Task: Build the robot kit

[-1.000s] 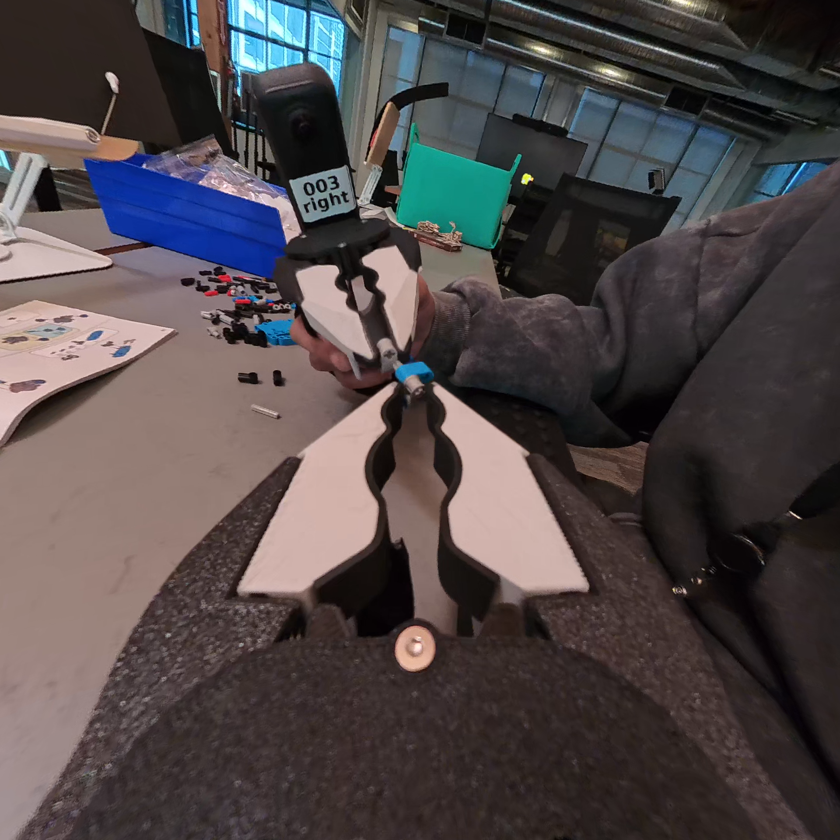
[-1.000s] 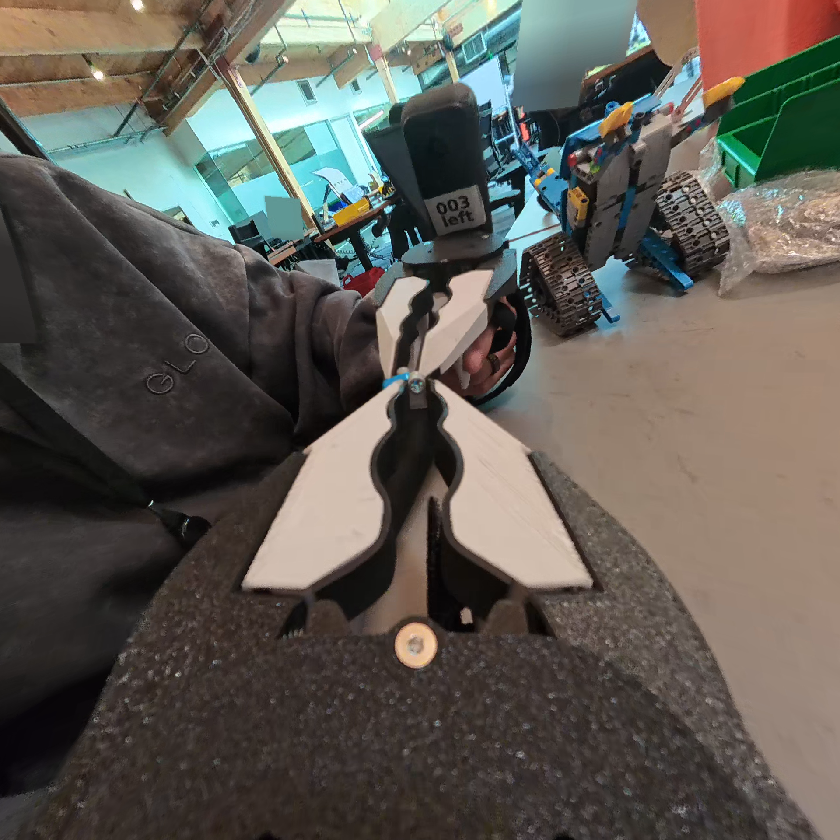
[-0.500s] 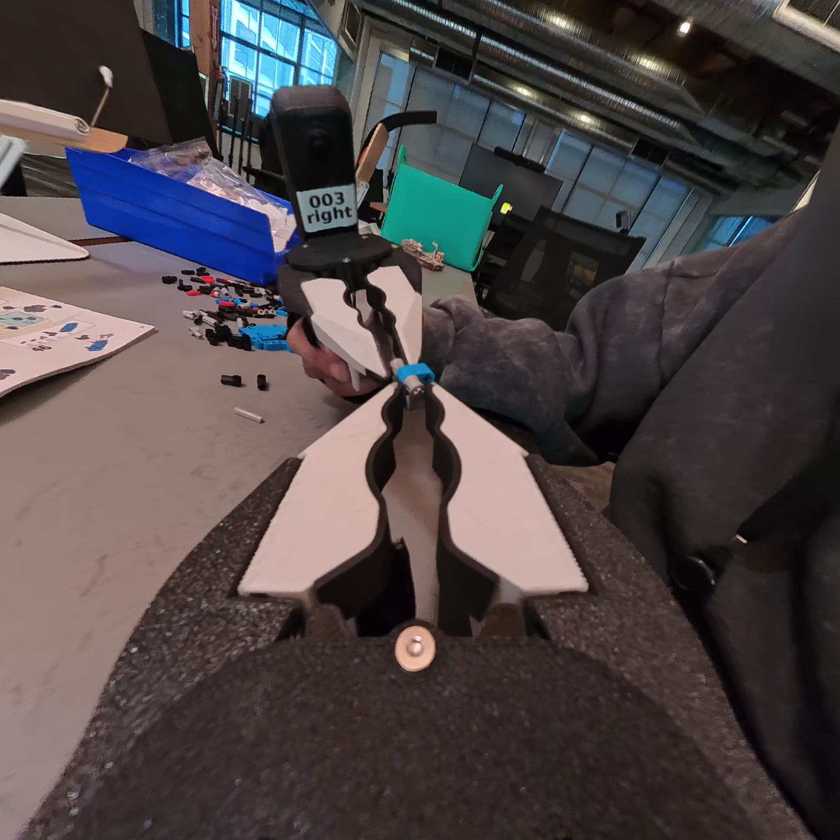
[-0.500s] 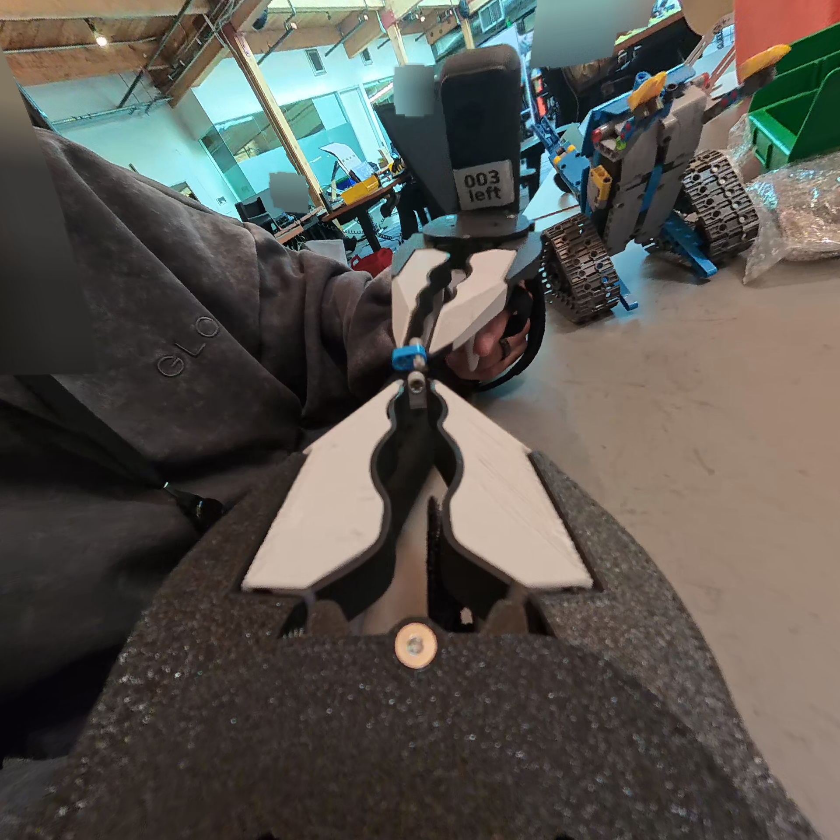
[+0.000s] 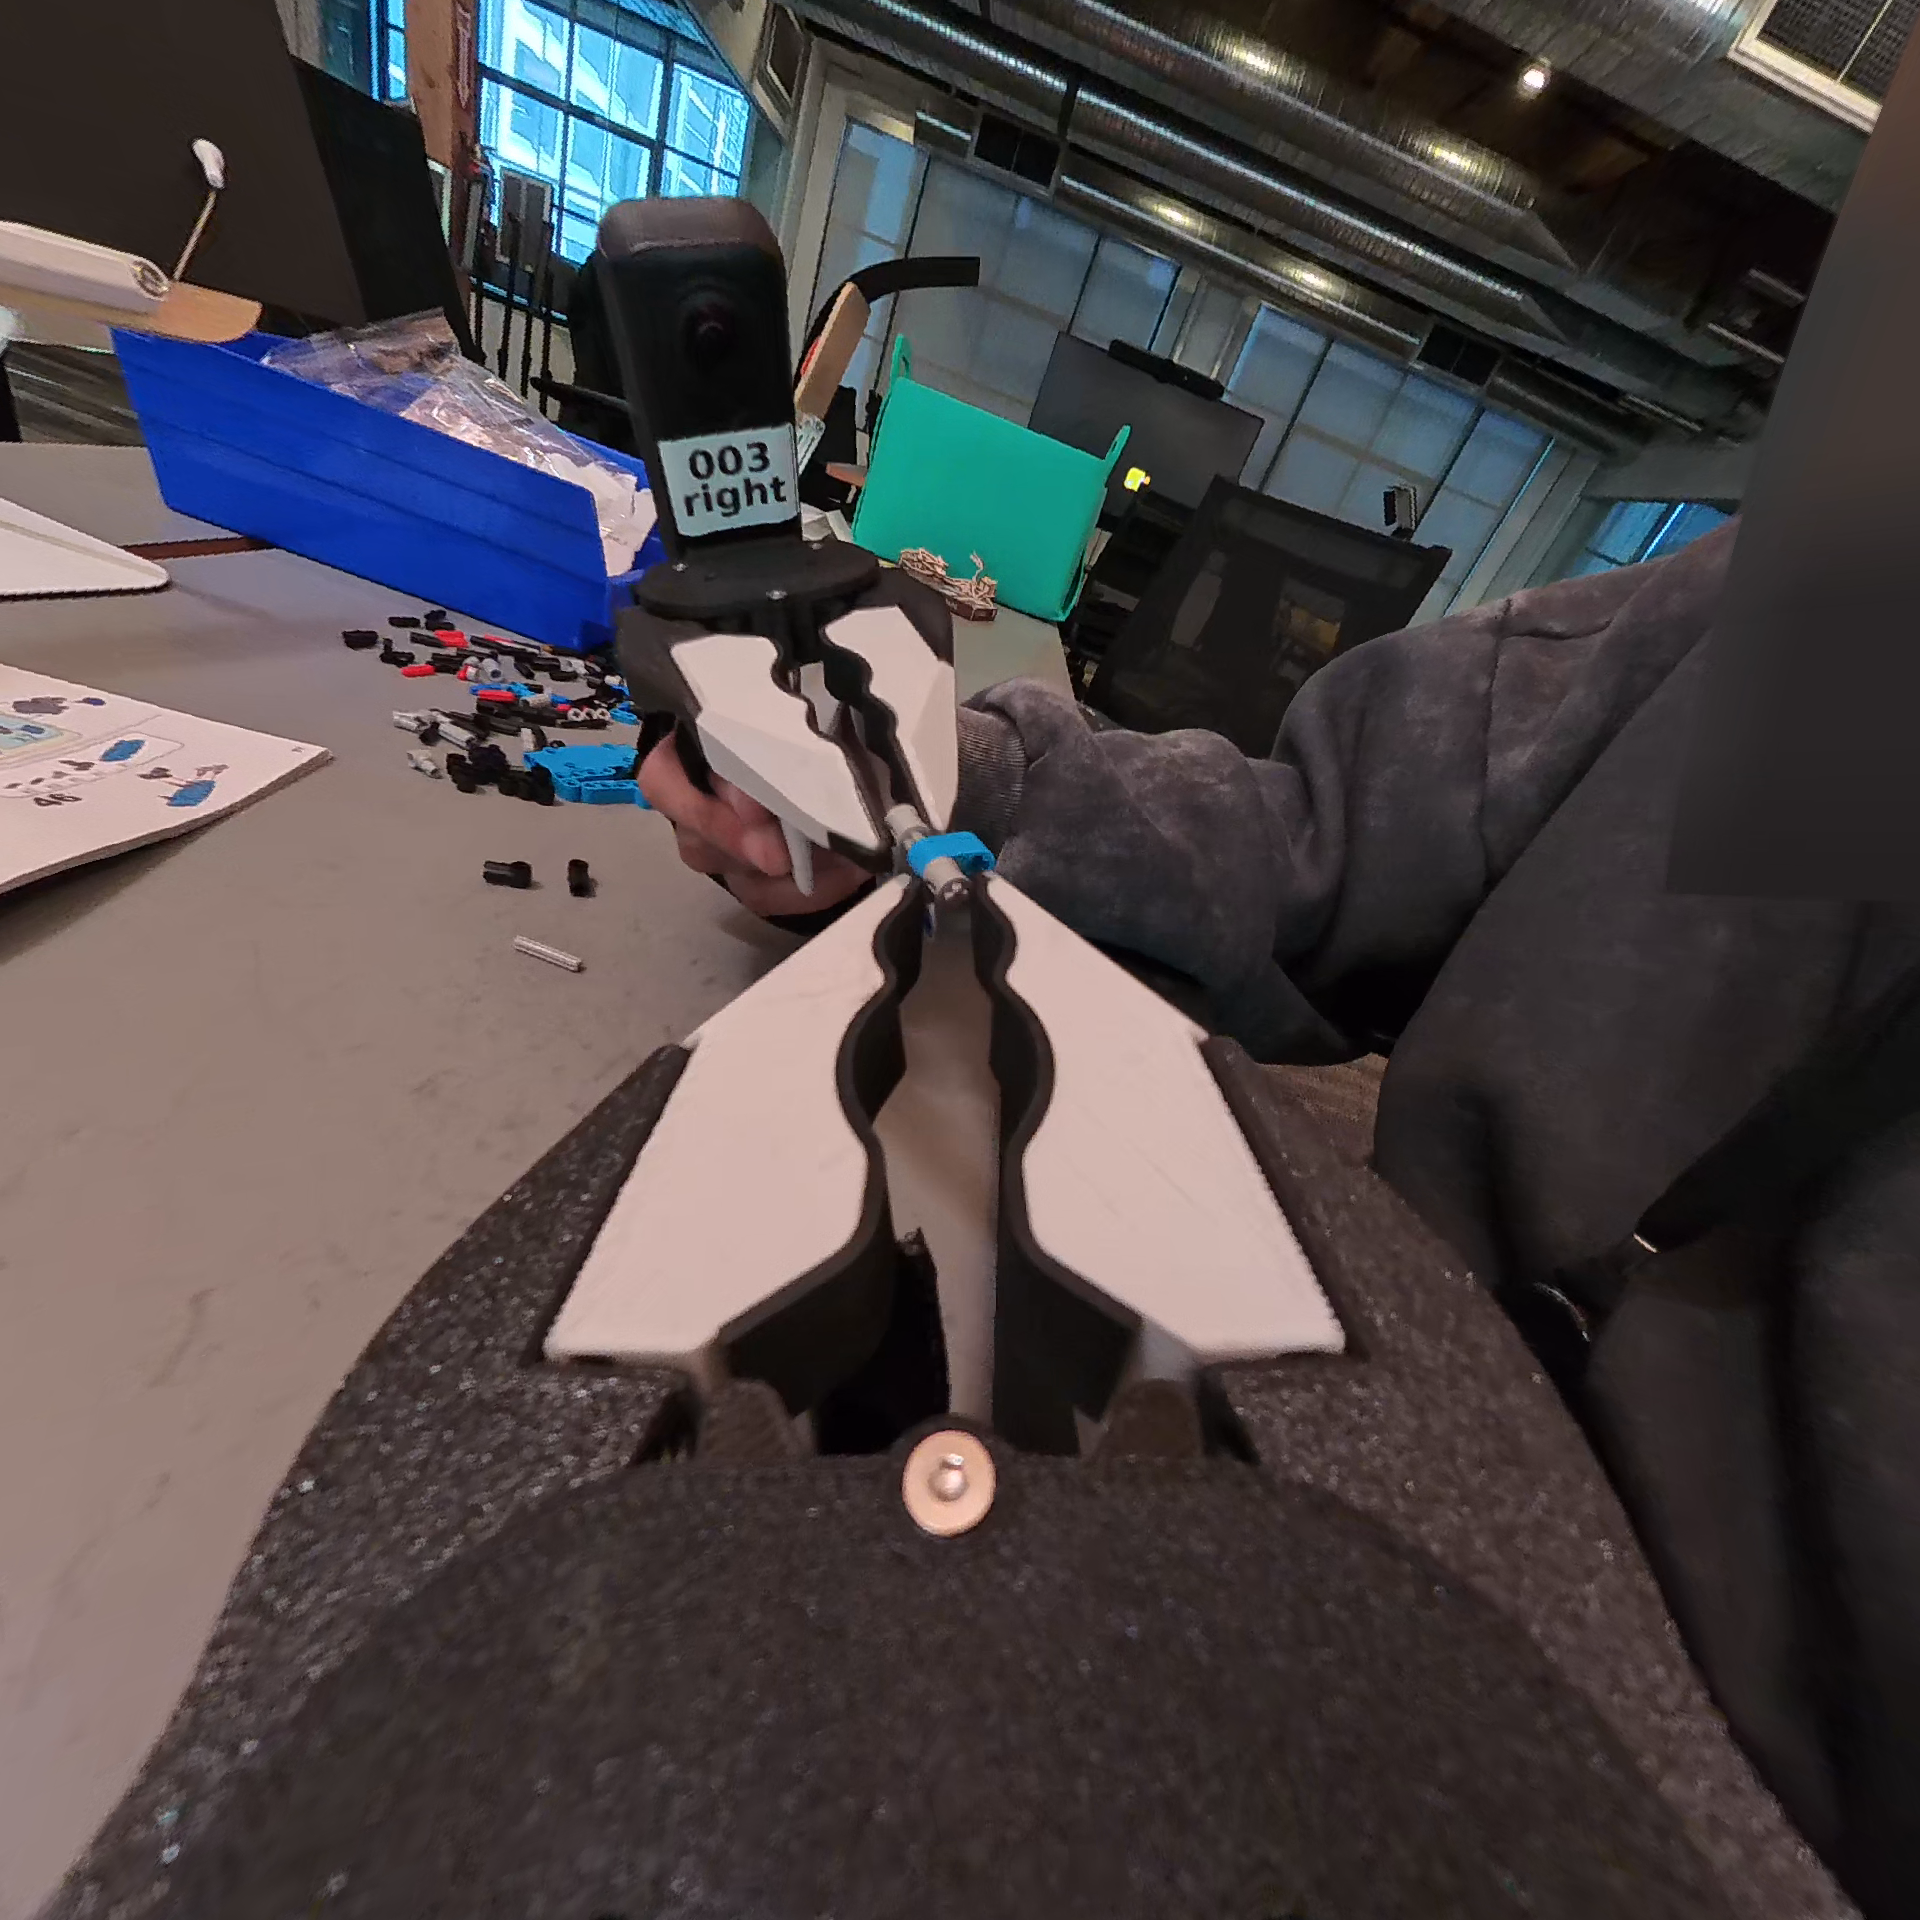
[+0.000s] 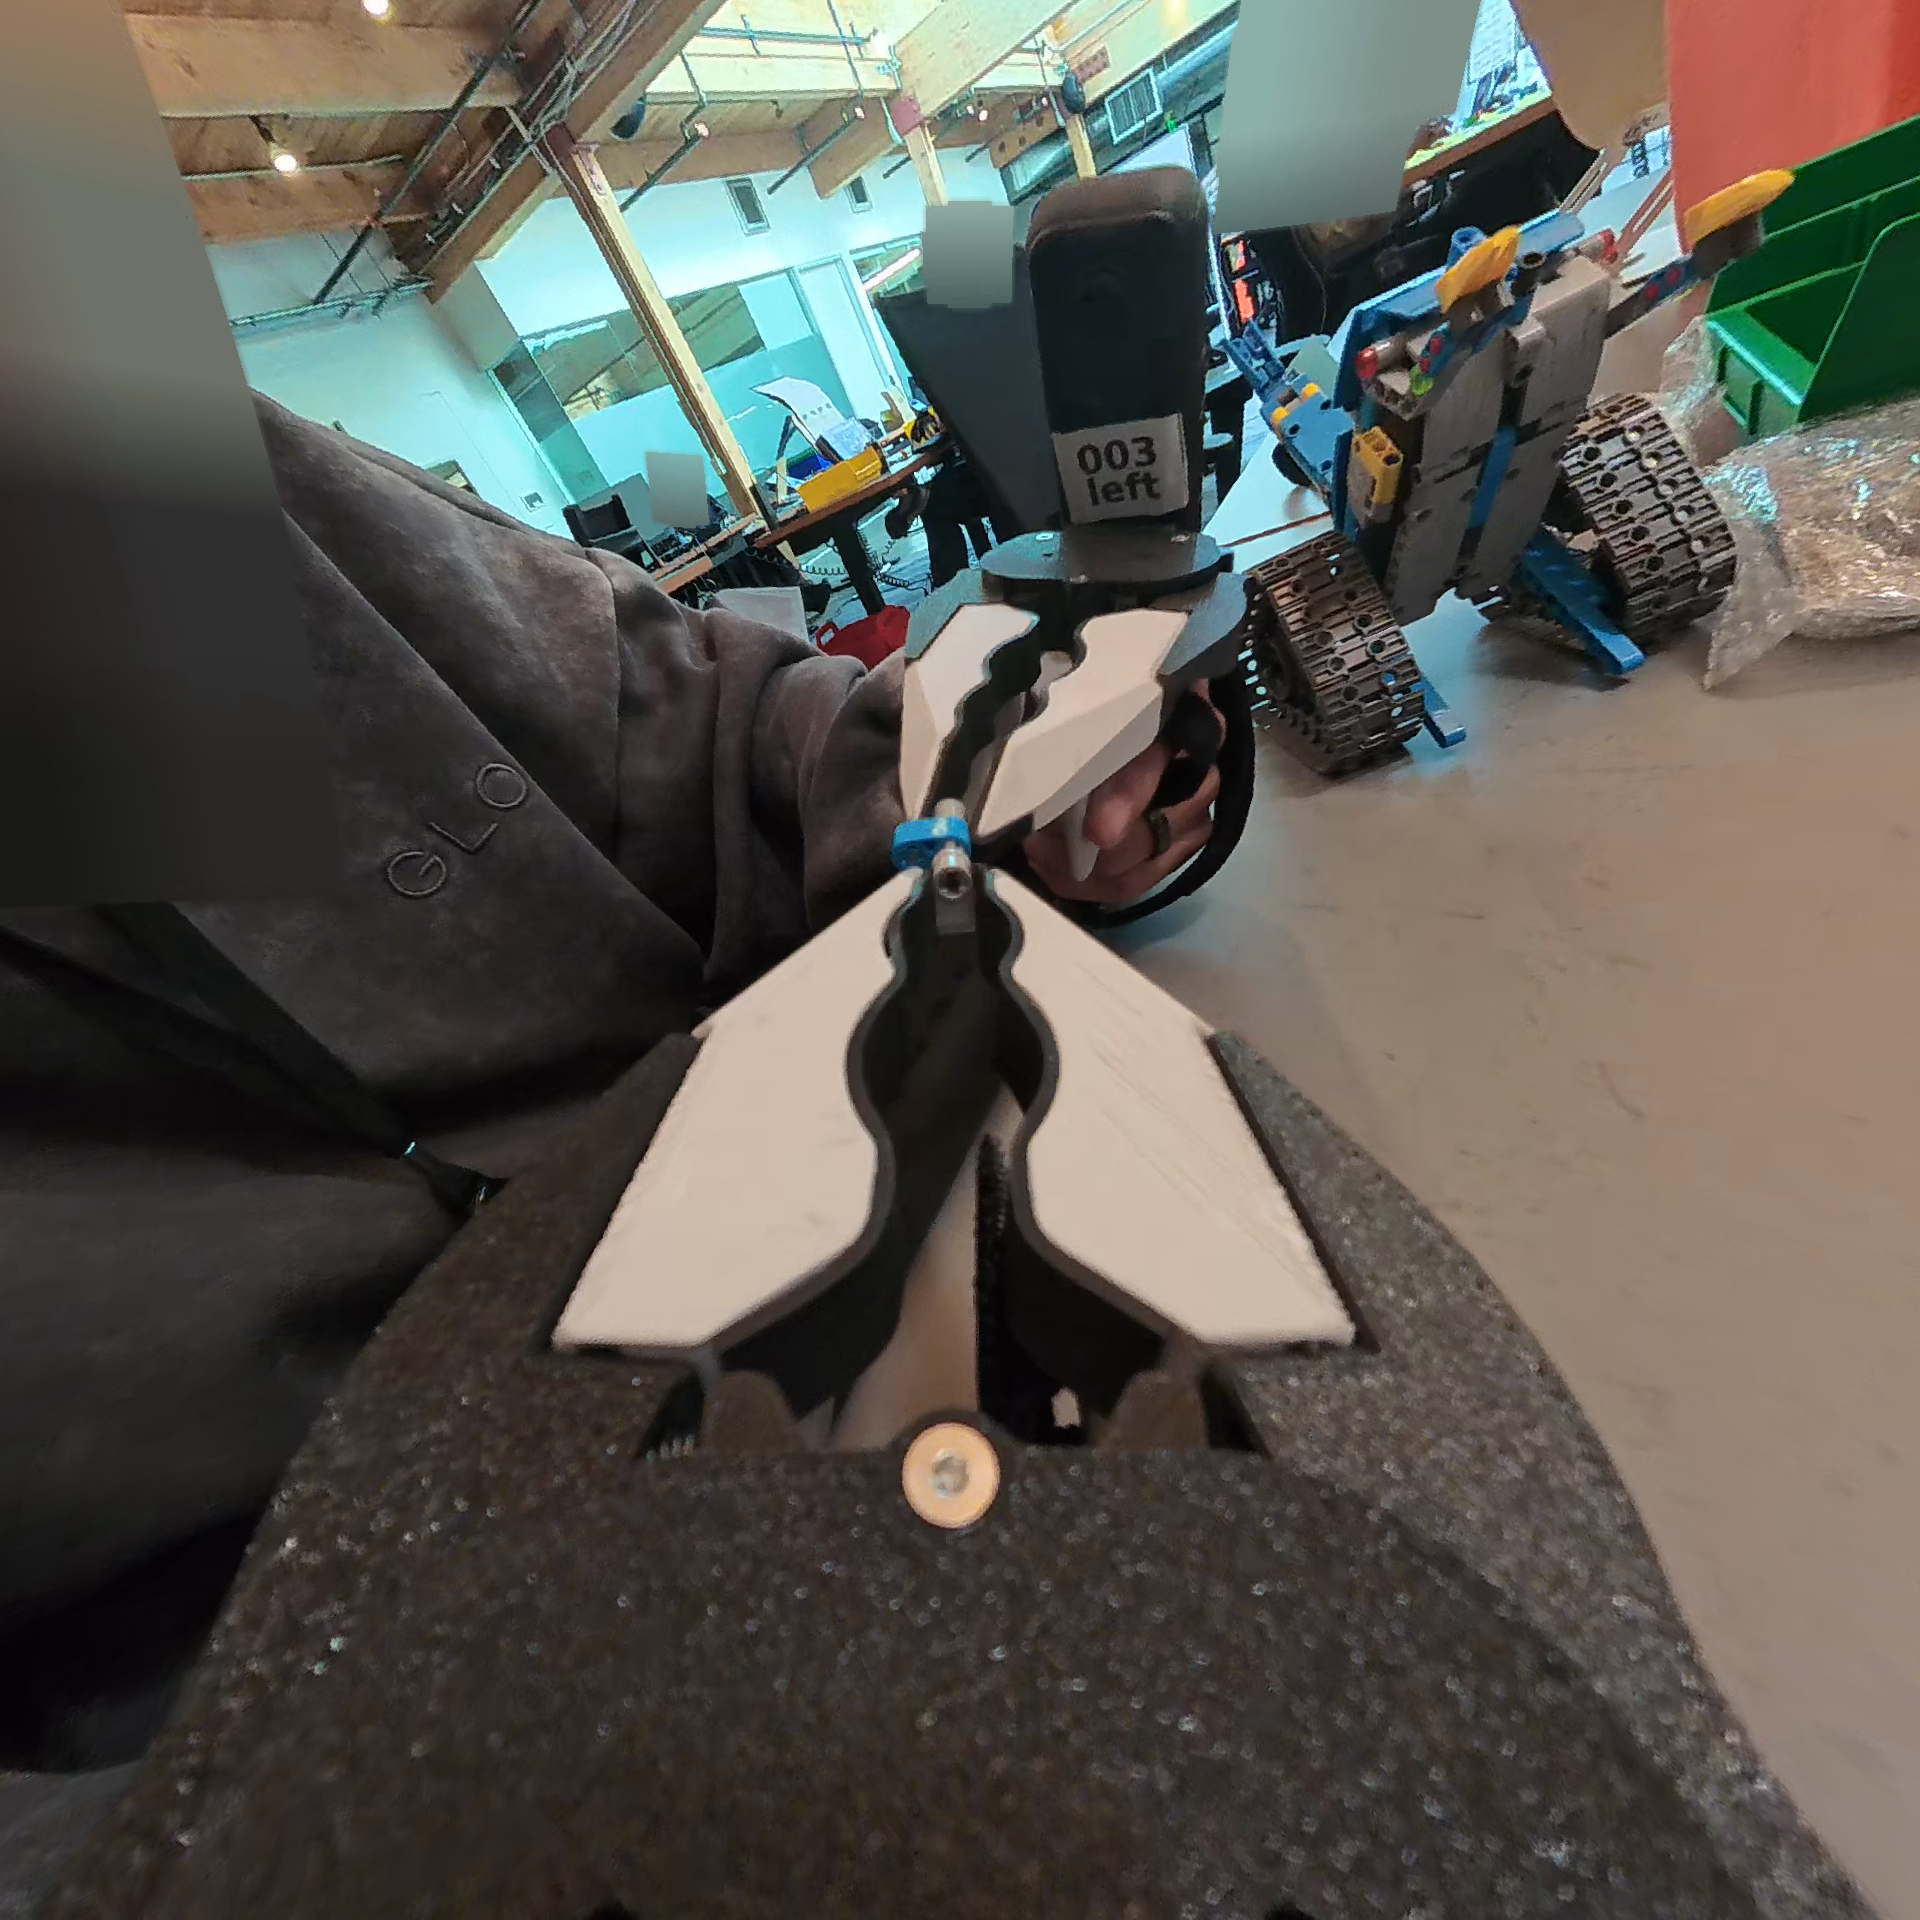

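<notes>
You are holding the two grippers tip to tip above the near edge of the grey table (image 5: 208,1091), in front of your dark sweatshirt. Your left gripper (image 5: 943,896) is pinching one end of a small grey pin (image 5: 945,881), its fingers drawn together on it. Your right gripper (image 6: 948,891) is closing on a grey pin of its own (image 6: 950,871), which is pointing at the left gripper's tips. A small blue connector (image 5: 951,852) is sitting between the two sets of tips, on the pins; from the right wrist view it is showing as a blue piece (image 6: 925,831) just left of the pin end. Whether both pins are fully seated in it is hard to tell, since the joint is tiny and partly hidden by the fingers.

Further along the table, toward its far left, loose black, red and blue parts (image 5: 499,707) are lying scattered in front of a blue bin (image 5: 364,499) holding clear plastic bags. Two black pieces (image 5: 535,875) and a short grey axle (image 5: 548,953) are lying apart from that pile, nearer you. An instruction booklet (image 5: 125,769) is lying at the left edge. On the other side, a tracked blue and grey model vehicle (image 6: 1486,488) is standing on the table beside a green bin (image 6: 1849,301) and a crumpled plastic bag (image 6: 1829,540).
</notes>
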The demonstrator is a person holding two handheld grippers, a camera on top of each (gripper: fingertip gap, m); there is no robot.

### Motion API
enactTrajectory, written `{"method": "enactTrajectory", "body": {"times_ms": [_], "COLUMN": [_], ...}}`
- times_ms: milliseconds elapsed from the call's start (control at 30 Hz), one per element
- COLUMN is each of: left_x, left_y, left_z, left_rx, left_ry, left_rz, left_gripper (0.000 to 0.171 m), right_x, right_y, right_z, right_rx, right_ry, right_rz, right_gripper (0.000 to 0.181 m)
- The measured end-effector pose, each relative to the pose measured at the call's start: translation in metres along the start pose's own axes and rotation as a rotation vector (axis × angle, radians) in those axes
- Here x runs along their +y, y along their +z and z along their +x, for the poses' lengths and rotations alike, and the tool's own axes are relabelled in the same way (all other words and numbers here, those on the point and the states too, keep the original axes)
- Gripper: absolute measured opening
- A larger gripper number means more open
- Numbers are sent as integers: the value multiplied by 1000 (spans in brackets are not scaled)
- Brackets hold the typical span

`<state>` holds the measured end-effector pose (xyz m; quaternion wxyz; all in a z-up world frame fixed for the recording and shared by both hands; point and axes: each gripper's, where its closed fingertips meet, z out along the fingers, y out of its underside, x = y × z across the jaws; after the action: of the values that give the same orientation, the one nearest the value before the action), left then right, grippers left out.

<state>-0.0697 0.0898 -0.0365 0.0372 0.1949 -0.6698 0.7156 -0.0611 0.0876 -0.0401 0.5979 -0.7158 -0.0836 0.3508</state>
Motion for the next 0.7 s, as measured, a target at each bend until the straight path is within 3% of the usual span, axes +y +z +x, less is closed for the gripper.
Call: {"method": "enactTrajectory", "body": {"times_ms": [367, 700], "left_x": [11, 48], "left_y": [4, 14], "left_z": [-5, -2], "left_rx": [-25, -18], "left_ry": [-10, 44], "left_rz": [-53, -260], "left_gripper": [8, 7], "right_x": [9, 49], "right_y": [-1, 0], "right_z": [4, 1], "right_rx": [23, 29], "right_ry": [9, 16], "right_rz": [-51, -267], "right_gripper": [7, 6]}}
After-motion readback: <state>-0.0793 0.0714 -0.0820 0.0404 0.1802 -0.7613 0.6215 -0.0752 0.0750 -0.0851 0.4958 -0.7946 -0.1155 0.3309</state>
